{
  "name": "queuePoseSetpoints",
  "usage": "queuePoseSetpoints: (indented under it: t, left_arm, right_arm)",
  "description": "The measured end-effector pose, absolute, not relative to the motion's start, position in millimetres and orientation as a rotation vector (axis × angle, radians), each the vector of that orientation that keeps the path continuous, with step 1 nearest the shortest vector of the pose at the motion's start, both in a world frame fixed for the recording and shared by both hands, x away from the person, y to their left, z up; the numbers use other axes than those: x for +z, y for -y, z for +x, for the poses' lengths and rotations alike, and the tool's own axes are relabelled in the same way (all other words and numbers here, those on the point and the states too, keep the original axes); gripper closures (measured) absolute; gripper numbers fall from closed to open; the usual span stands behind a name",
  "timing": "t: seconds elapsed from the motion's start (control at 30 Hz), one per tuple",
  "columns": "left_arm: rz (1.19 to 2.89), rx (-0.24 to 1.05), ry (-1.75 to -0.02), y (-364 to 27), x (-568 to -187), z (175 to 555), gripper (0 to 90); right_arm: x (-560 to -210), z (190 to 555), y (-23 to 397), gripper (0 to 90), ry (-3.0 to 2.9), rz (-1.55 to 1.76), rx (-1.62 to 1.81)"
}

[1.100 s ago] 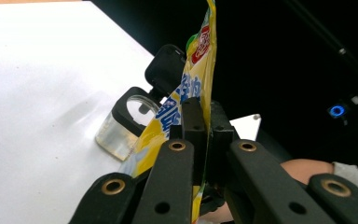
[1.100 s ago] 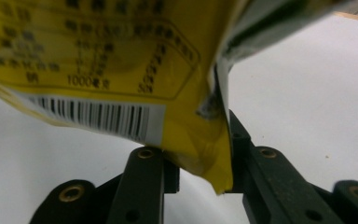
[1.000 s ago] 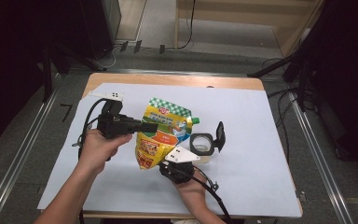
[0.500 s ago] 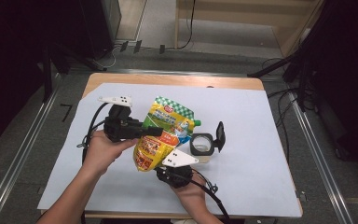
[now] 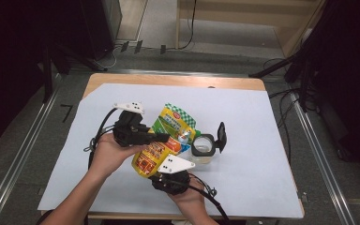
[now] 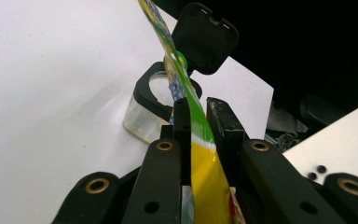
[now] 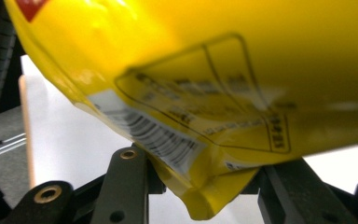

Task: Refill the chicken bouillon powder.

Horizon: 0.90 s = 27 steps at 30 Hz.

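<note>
Left gripper (image 5: 161, 137) is easing its jaws off the yellow-green pouch (image 5: 161, 145), right gripper (image 5: 171, 176) is loosening round its bottom; pouch is hovering mid-table, beside the clear jar (image 5: 202, 147).

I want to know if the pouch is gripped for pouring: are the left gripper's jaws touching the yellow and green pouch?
Touching. In the left gripper view the left gripper has the pouch edge sandwiched between its jaws, no gap showing on the left pad.

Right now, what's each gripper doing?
Left gripper: closed on the pouch, jaws just easing.
Right gripper: jaws opening, pouch bottom between them; contact unclear.
</note>
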<state>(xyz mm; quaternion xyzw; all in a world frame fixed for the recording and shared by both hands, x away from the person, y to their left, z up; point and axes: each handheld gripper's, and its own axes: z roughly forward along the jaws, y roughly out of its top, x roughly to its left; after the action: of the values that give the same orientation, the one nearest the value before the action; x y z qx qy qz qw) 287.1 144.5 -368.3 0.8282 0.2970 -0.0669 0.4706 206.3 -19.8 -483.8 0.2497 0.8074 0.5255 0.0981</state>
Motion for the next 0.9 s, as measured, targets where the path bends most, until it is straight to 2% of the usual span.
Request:
queuePoseSetpoints:
  t: [0.43, 0.9]
  left_arm:
    - [2.070, -0.257, -0.806, -126, -372, 299, 80.5]
    - [2.099, -0.287, -0.897, -104, -370, 316, 79.5]
  right_arm:
    - [-475, 200, 18, 60.6, -2.437, 0.714, 1.584]
    - [-468, 208, 23, 55.0, -2.425, 0.747, 1.604]
